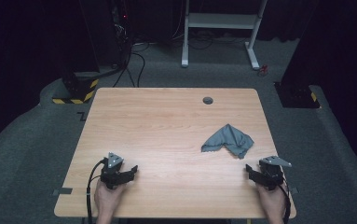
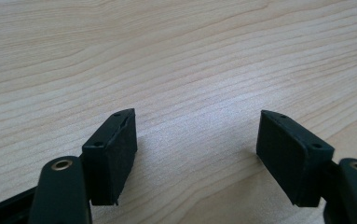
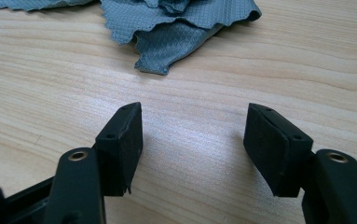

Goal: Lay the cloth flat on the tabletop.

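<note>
Two hand-held grippers rest low on a wooden desk, near a crumpled grey cloth.

The cloth (image 1: 228, 140) lies bunched on the right half of the desk (image 1: 167, 126), a loose corner pointing toward the person. The right gripper (image 1: 250, 169) sits just below and right of the cloth, its fingers (image 3: 120, 149) spread apart with bare wood between them — nothing held. The left gripper (image 1: 133, 170) sits well to the left of the cloth, its fingers (image 2: 111, 156) also apart and empty. To do the pick-up well, the right gripper would likely ease forward to that near corner, keep low, and close on a single fold rather than the whole heap. Count: one cloth, two grippers, one desk — plus one small round grommet (image 1: 208, 100) beyond the cloth, near the far edge.
</note>
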Motion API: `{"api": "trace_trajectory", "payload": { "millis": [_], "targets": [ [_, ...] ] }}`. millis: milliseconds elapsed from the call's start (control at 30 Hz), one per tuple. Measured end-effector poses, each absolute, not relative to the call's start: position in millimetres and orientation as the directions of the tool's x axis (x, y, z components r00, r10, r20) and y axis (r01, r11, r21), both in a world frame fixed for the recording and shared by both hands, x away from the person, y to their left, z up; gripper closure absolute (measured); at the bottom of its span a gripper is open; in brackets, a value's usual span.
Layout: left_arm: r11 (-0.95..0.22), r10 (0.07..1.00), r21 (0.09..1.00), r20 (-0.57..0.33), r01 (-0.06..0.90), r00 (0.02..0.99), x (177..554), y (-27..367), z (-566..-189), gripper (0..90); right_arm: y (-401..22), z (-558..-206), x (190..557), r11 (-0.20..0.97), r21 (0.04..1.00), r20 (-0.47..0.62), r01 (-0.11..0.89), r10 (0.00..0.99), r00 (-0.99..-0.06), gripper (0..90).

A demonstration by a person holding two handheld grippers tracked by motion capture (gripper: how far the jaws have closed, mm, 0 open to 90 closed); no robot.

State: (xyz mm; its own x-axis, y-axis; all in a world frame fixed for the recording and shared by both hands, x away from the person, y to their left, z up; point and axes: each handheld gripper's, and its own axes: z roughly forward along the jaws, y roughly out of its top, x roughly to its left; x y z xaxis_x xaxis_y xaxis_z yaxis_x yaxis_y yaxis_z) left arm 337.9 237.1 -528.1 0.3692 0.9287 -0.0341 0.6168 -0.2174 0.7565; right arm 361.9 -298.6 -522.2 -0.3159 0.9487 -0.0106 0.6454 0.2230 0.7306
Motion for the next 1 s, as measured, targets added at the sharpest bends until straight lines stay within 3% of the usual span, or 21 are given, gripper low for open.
{"api": "trace_trajectory", "payload": {
  "millis": [500, 833, 1000],
  "targets": [
    [-0.247, 0.924, 0.753, -0.007, 0.610, 0.382, 337.8, 234.6, -528.3, 27.5, -298.9, -522.3, 361.9, 0.230, 0.730, -0.011, 0.643, 0.945, -0.326, 36.3],
    [-0.257, 0.921, 0.751, -0.002, 0.608, 0.391, 336.8, 233.1, -528.4, 27.6, -295.6, -522.0, 362.5, 0.232, 0.732, -0.014, 0.640, 0.945, -0.327, 41.2],
    [-0.255, 0.923, 0.751, 0.000, 0.609, 0.386, 336.8, 233.4, -528.2, 28.2, -295.4, -522.1, 363.1, 0.243, 0.731, -0.013, 0.638, 0.939, -0.343, 37.7]
  ]
}}
